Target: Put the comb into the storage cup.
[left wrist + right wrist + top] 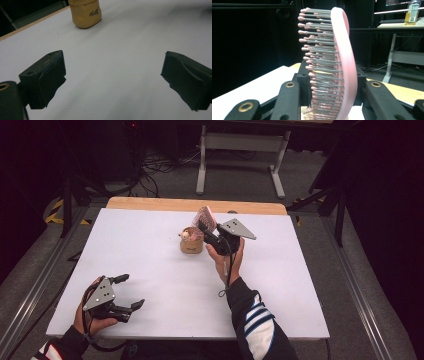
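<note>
A: The right gripper [204, 228], in the high view, has its jaws clamped on our pink hairbrush [206, 216], and we hold it just above the small tan pouch [191, 242] near the far middle of the white table [150, 250]. Something pale already pokes out of the pouch mouth; we cannot tell what.

B: And the left gripper [131, 291]? We see it resting near the front left corner, well apart from the pouch, jaws spread wide with nothing in them.

A: Its own view agrees: the two black pads stand far apart over bare table, and the tan pouch [85, 13] sits upright far ahead.

B: In the right gripper view the hairbrush [329, 62] stands upright between the jaws, bristles to the left, gripped low down.

A: So we judge the pick-up done; the brush is not yet in the pouch. Lowering it in and letting go remain.
</note>
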